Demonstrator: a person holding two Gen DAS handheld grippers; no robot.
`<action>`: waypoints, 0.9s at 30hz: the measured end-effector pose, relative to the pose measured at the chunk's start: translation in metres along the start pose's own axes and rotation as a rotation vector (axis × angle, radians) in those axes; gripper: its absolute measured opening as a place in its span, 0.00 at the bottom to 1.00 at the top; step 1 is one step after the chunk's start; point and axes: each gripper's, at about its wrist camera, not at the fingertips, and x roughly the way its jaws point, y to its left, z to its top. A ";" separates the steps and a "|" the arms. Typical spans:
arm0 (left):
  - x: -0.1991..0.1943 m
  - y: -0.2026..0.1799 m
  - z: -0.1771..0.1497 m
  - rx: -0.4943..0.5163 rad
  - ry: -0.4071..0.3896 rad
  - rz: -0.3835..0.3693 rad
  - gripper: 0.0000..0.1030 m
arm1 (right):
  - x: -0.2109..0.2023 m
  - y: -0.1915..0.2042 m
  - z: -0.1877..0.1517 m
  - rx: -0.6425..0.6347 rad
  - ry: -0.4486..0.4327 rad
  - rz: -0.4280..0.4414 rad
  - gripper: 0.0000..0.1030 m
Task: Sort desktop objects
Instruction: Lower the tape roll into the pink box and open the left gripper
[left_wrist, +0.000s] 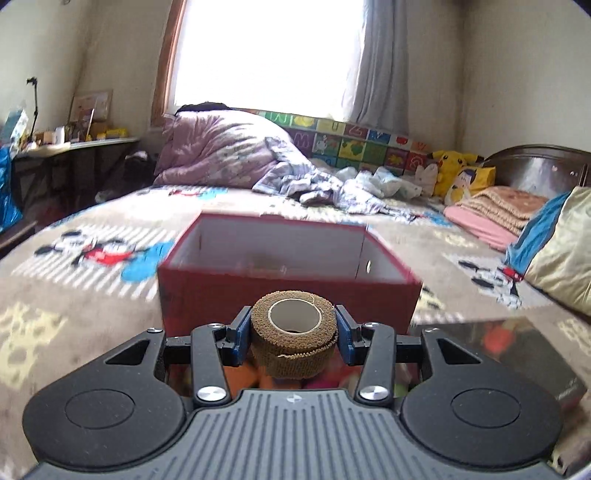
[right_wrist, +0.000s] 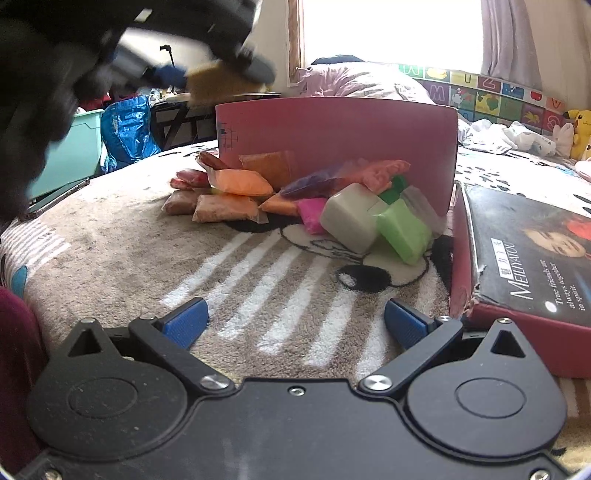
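Observation:
My left gripper (left_wrist: 293, 328) is shut on a roll of brown bandage tape (left_wrist: 293, 332) and holds it in the air just in front of the open red box (left_wrist: 288, 291), whose white inside shows. In the right wrist view the left gripper with the tape (right_wrist: 210, 83) is blurred at the upper left, above the red box (right_wrist: 336, 129). My right gripper (right_wrist: 295, 321) is open and empty, low over the blanket. Ahead of it lies a pile of coloured clay packets (right_wrist: 236, 182), a grey case (right_wrist: 351, 218) and a green block (right_wrist: 402, 232), against the box's front.
The box's dark lid (right_wrist: 528, 251) lies on the right of the pile, also in the left wrist view (left_wrist: 509, 350). All rests on a cartoon-print blanket (right_wrist: 122, 229) on a bed. A quilt (left_wrist: 221, 147), pillows and plush toys (left_wrist: 454, 162) lie farther back. A blue bag (right_wrist: 125, 129) stands at left.

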 end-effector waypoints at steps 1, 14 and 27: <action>0.003 -0.002 0.007 0.011 -0.006 0.001 0.43 | 0.000 0.000 0.000 0.000 -0.001 0.001 0.99; 0.101 -0.004 0.052 0.091 0.112 0.058 0.43 | -0.001 -0.001 -0.001 0.005 -0.012 0.005 1.00; 0.163 -0.026 0.055 0.112 0.212 0.015 0.44 | 0.003 0.001 0.003 0.023 0.015 -0.018 1.00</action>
